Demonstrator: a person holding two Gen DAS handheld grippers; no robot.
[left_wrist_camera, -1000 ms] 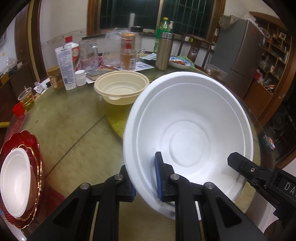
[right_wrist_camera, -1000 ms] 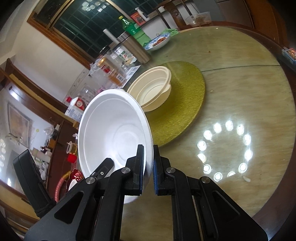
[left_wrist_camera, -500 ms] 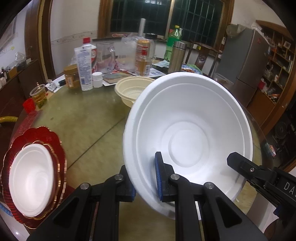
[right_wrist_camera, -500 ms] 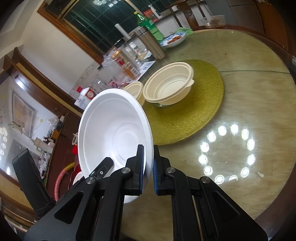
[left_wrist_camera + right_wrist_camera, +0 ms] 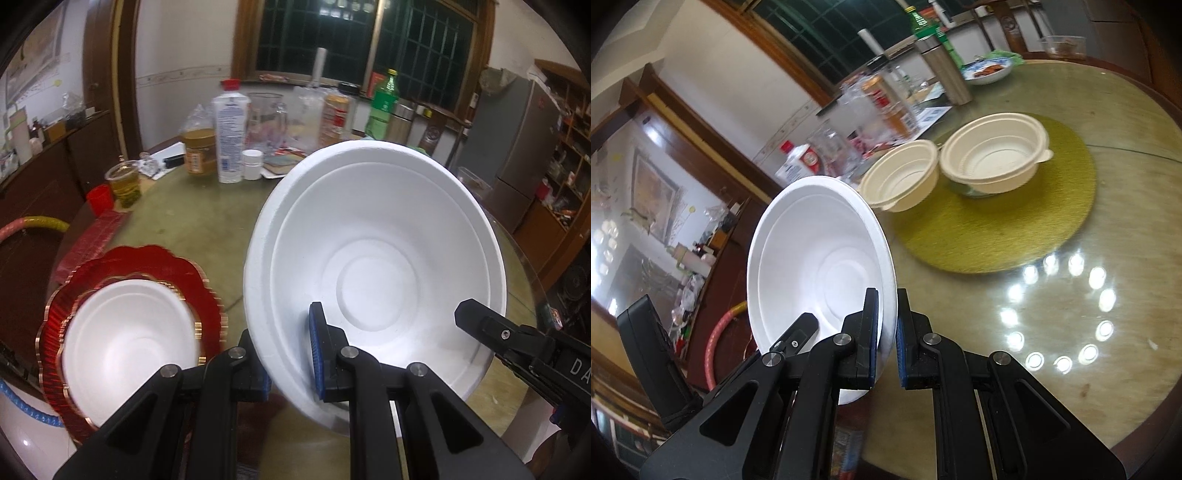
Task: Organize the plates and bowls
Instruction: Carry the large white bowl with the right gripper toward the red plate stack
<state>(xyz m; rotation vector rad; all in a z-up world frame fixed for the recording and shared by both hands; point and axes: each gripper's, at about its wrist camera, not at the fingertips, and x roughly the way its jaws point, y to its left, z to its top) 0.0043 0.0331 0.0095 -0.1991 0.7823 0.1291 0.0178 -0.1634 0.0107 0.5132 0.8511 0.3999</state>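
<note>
Two tongs, left [image 5: 291, 354] and right [image 5: 886, 339], each pinch opposite rims of one white foam bowl [image 5: 376, 280], held tilted above the bench [image 5: 1108, 302]. Best: level it, keep both grips even, and lower it squarely into the white bowl [image 5: 125, 343] on the red plates [image 5: 147, 266] at the bench's near-left edge.

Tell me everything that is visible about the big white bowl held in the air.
The white bowl looks like foam: matte, deep, with a stepped rim and a round flat base ring inside. It is empty, tilted, and lifted above the table. The left hand-held gripper and the right hand-held gripper pinch its rim at two places.
</note>
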